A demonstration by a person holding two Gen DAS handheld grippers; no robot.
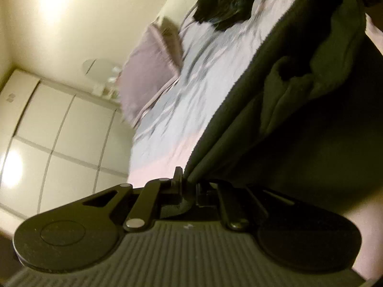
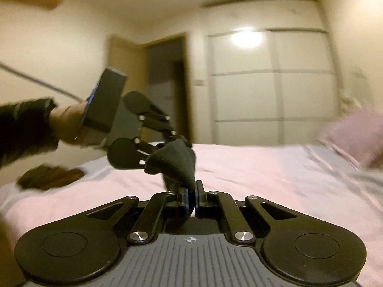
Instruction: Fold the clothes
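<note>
A: Where was the garment?

B: Held up above the bed, gripped at two places. In the left wrist view the left claw was clamped on a dark edge of it, and the cloth fanned away from the jaws up and to the right, filling that side of the frame. Its long axis ran from the jaws toward the far right.

A: And the right claw?

B: Its jaws were pressed together on a dark tip of the same garment. In that view the left claw sat just beyond, to the left and a little farther off, pinching the other side of that bunch. The two grips were close together, with only a short fold of cloth between them.

A: Which claw was nearer the bulk of the cloth?

B: Judging by the left view, the left one; most of the fabric hung from its side. Spreading the garment would likely mean drawing the claws apart along that edge.

A: Anything else on the bed?

B: A pillow at the far right, another dark item far off, and a brown piece at the left. The frames were blurred.
</note>
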